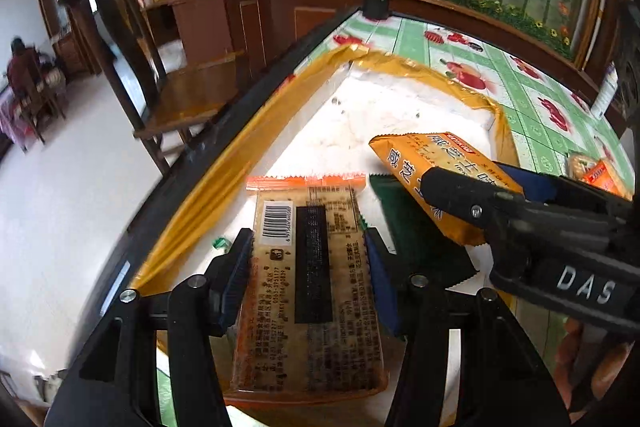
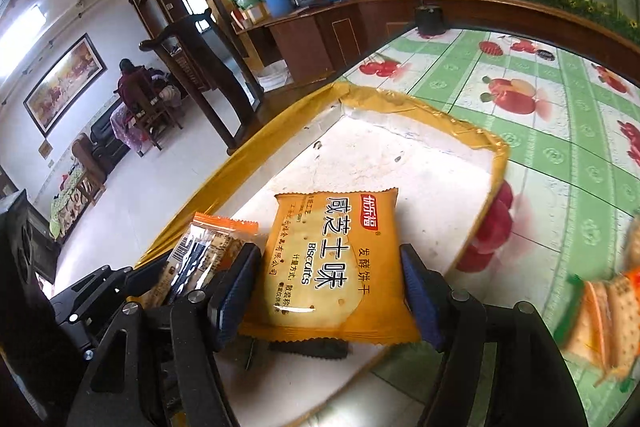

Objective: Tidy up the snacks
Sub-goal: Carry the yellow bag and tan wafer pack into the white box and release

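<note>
Left wrist view: my left gripper [image 1: 308, 259] straddles the clear-and-orange cracker packet with a barcode [image 1: 308, 267], lying back-side up in the white shallow tray with gold foil rim [image 1: 208, 187]. Pads look just clear of its edges, so I read it as released: jaws part-open, nothing held. Dark green sachet [image 1: 404, 219] lies beside it. Right gripper [image 1: 480, 203] comes in carrying the yellow biscuit packet [image 1: 424, 171] above the tray.

Right wrist view: my right gripper [image 2: 332, 291] clamps the yellow biscuit packet [image 2: 332, 267] by its side edges, label up, keeping it flat for laying beside the cracker packet [image 2: 208, 255]. More loose snacks [image 2: 604, 323] wait on the green fruit-print tablecloth [image 2: 560, 147].
</note>
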